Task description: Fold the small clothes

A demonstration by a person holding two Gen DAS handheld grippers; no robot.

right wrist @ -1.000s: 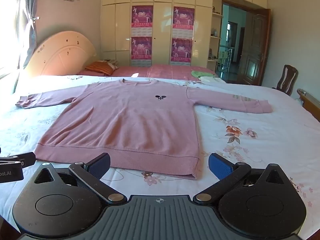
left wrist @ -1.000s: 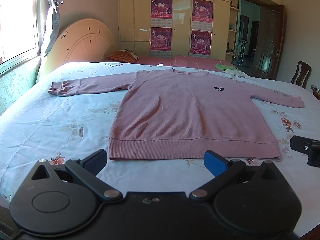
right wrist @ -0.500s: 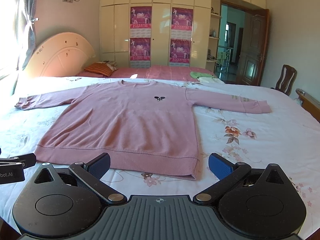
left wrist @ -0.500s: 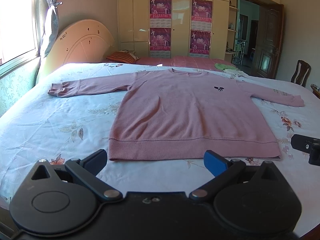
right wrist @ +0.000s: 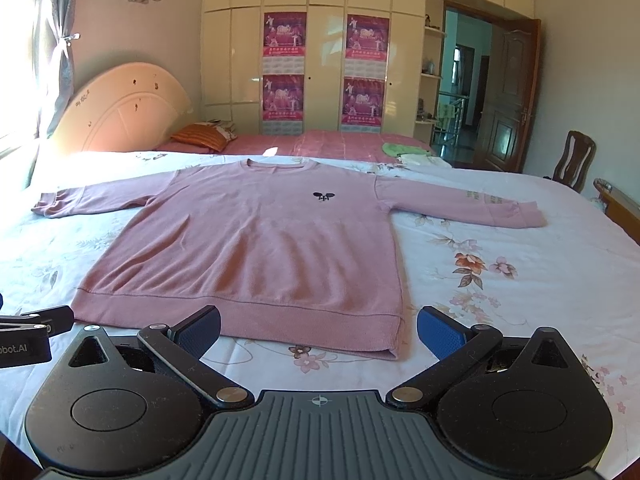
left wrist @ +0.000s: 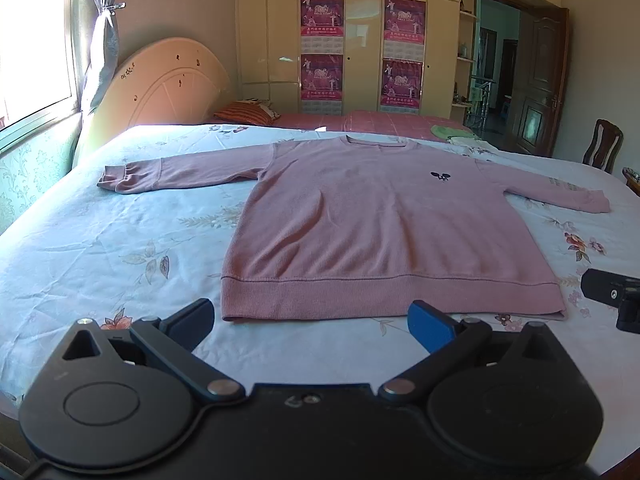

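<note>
Across the floral bedsheet we see the pink sweater lying flat, front up, both sleeves spread wide, its neckline at twelve o'clock and its ribbed hem nearest us; a small dark emblem sits on the chest. At six o'clock in the left wrist view our left gripper hovers just short of the hem's left corner, jaws wide apart and empty; our right gripper hovers over the hem's right corner, equally wide and holding nothing; beyond, at twelve o'clock, we see a wardrobe hung with purple posters.
</note>
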